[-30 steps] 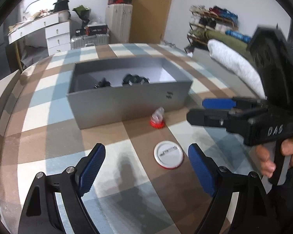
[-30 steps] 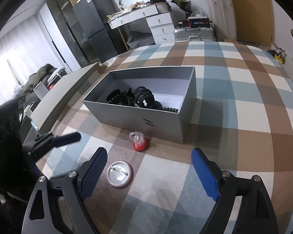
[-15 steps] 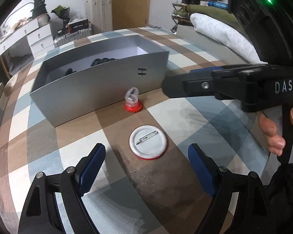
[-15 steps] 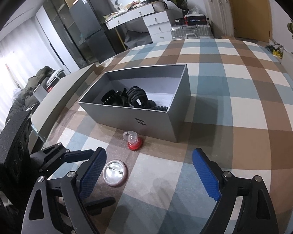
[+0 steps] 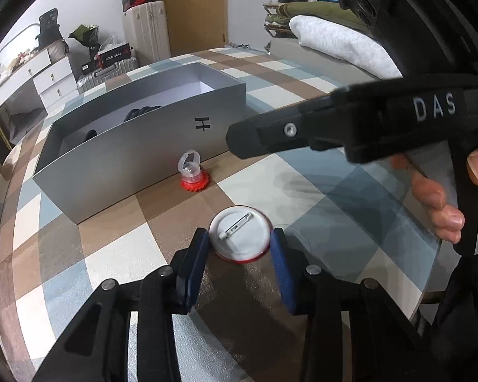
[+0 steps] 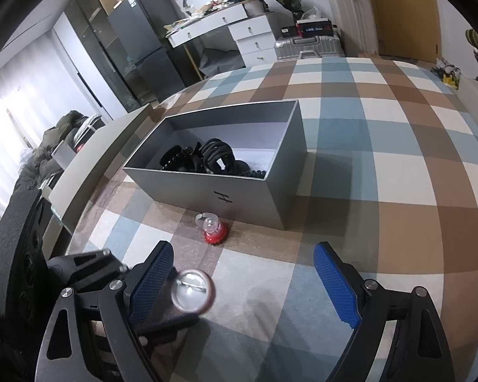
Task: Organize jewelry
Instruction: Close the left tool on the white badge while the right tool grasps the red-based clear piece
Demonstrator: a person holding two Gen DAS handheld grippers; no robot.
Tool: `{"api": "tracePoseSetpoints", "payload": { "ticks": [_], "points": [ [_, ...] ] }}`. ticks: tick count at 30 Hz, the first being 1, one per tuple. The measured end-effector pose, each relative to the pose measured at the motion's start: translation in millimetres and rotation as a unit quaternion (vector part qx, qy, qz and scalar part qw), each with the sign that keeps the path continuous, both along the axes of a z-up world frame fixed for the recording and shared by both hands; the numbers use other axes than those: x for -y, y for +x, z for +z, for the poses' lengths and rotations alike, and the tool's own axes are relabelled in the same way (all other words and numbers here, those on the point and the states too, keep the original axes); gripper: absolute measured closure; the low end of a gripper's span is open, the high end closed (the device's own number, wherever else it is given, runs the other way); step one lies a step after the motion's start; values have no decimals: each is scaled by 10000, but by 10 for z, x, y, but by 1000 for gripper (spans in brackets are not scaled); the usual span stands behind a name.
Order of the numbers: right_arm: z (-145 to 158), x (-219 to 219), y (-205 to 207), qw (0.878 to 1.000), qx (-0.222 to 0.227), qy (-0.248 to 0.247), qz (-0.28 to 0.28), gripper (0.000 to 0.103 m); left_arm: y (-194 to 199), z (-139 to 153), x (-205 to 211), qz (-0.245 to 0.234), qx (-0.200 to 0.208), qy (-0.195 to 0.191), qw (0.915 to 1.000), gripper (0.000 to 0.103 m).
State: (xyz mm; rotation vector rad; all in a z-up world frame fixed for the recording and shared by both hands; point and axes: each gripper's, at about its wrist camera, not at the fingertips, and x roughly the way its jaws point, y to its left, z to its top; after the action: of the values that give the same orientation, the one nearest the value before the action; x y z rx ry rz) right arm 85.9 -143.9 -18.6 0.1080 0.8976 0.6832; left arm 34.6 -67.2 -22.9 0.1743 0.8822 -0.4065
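A round white pin badge (image 5: 239, 238) with a red rim lies back-up on the checked tablecloth, held between the blue pads of my left gripper (image 5: 239, 248). It also shows in the right wrist view (image 6: 192, 290). A red-based toy ring (image 5: 191, 173) stands in front of the grey box (image 5: 143, 146), which holds black hair clips (image 6: 204, 157). My right gripper (image 6: 245, 281) is open and empty, hovering above the cloth right of the badge. Its black body (image 5: 350, 127) crosses the left wrist view.
The grey box (image 6: 255, 191) is open-topped, with the ring (image 6: 213, 228) close to its front wall. The table's rounded edge runs on the left. Drawers, suitcases, a fridge and a shoe rack stand in the room behind.
My left gripper has moved forward and closed its pads on the pin badge. The right gripper stays open and has drifted closer over the left one.
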Motion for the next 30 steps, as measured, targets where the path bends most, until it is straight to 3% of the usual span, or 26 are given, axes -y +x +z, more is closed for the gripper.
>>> {"api": "tracePoseSetpoints", "payload": {
  "ticks": [9, 16, 23, 30],
  "points": [
    [-17, -4, 2, 10000, 1, -6, 14, 13, 29, 130, -307, 474, 216, -260, 9983, 70],
    [-102, -262, -64, 9988, 133, -393, 254, 13, 78, 206, -544, 1024, 500, -446, 9925, 70],
    [-151, -530, -120, 9964, 283, -615, 503, 29, 122, 141, -599, 1078, 408, -454, 9923, 71],
    [-166, -698, -50, 9949, 406, -835, 405, 44, 102, 150, -651, 1096, 425, -462, 9920, 71]
  ]
}}
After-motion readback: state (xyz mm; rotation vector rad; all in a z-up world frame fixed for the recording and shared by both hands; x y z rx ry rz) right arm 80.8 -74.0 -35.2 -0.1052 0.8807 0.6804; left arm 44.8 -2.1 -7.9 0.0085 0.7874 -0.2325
